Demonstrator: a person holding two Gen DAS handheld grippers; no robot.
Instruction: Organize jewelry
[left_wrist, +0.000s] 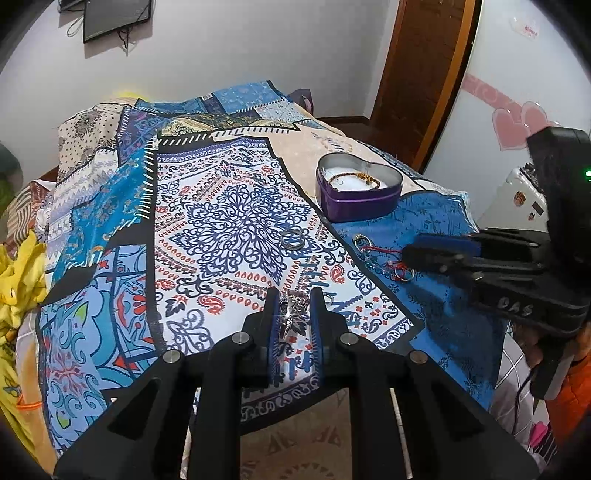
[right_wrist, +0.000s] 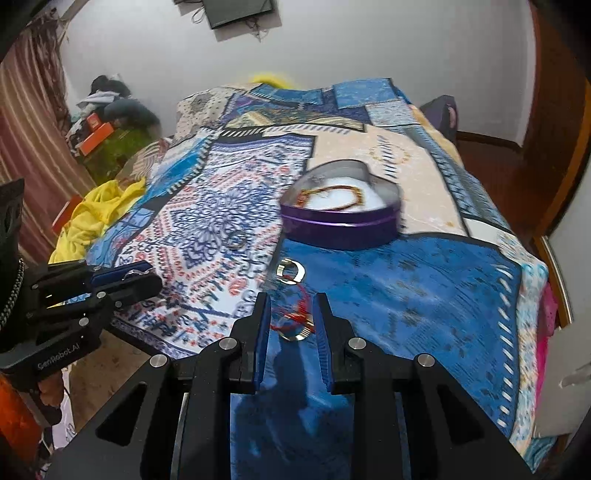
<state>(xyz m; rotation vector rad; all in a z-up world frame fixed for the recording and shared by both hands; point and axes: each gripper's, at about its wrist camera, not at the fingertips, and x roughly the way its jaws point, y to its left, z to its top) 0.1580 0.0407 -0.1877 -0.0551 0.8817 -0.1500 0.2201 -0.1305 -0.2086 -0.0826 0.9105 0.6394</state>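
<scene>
A bed is covered by a patchwork cloth (left_wrist: 229, 221) in blue, white and red paisley prints. Toward its far right side sits a purple heart-shaped metal tin (left_wrist: 358, 186), lid off and lined in white, with a brown beaded bracelet (left_wrist: 354, 177) lying inside.

The left gripper (left_wrist: 293, 314), seen from its own camera, hovers low over the cloth with its blue-padded tongs drawn close around a small silver piece of jewelry (left_wrist: 290, 312) (its exact kind is too small to tell); from the right camera the silver piece shows pinched between the pads.

A plain silver ring (left_wrist: 293, 238) lies alone on the white paisley panel, between the left gripper and the tin.

The right gripper (right_wrist: 291, 321) is over the solid blue patch, its tongs apart on either side of a tangle of red cord and silver rings (right_wrist: 295, 314), which rests on the cloth just in front of the tin. This view is blurred.

A yellow garment (right_wrist: 99, 214) is bunched at the bed's left edge.
</scene>
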